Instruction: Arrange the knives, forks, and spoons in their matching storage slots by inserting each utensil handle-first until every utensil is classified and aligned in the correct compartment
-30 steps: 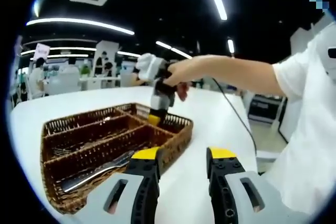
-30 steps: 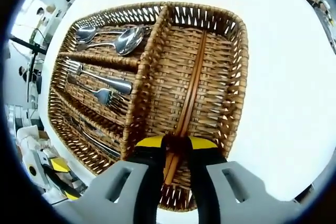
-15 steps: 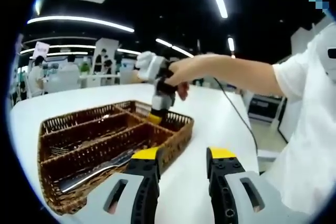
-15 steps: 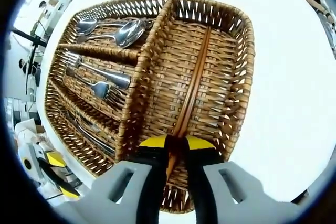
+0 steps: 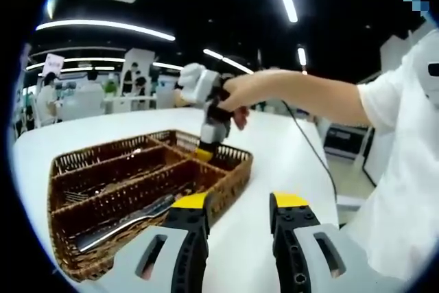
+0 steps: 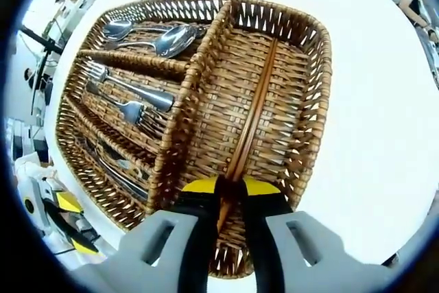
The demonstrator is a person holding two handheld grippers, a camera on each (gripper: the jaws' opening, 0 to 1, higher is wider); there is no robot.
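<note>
Left tool [image 5: 236, 207]: grey jaws, black inner faces, yellow tips. Right tool [image 6: 231, 193]: same. White short sleeve [image 5: 387, 97].

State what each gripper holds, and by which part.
The right gripper is shut on a thin brown wooden stick, pinched near its lower end, over the wicker cutlery basket. The left gripper holds nothing.

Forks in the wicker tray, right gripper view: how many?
2, both in the middle narrow slot of the wicker tray: one fork nearer the spoon slot, the other fork beside it. Others may be hidden.
</note>
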